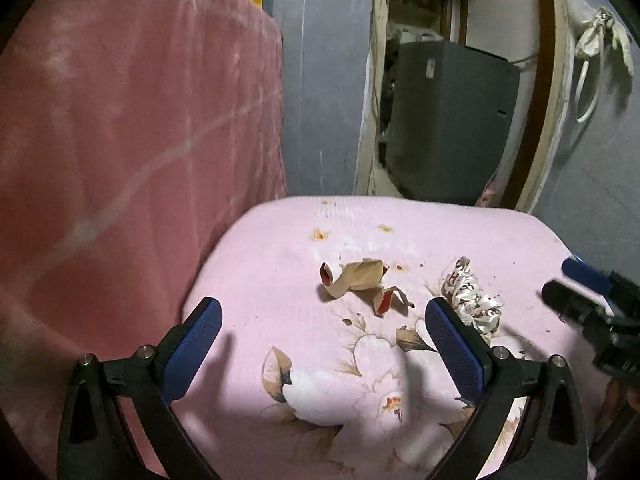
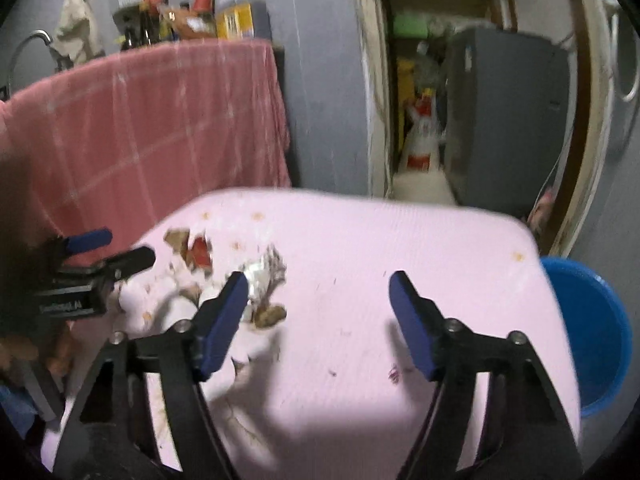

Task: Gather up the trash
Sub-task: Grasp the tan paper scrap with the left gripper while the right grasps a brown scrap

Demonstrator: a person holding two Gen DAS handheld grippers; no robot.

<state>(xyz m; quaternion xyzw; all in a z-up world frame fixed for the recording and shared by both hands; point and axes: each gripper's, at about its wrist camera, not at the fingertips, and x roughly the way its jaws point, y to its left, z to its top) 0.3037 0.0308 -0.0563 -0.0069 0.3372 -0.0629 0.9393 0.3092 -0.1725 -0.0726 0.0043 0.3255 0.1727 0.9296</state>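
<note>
A crumpled tan and red wrapper lies on the pink floral cloth covering a small table. A crumpled white printed wrapper lies to its right, beside my left gripper's right finger. My left gripper is open and empty, just short of the tan wrapper. My right gripper is open and empty over bare cloth; the white wrapper sits by its left finger and the tan and red wrapper further left. Each gripper shows at the edge of the other's view, the right one and the left one.
A blue plastic basin stands on the floor at the table's right edge. A red cloth hangs over a counter to the left, with bottles on top. An open doorway with a grey appliance lies behind the table.
</note>
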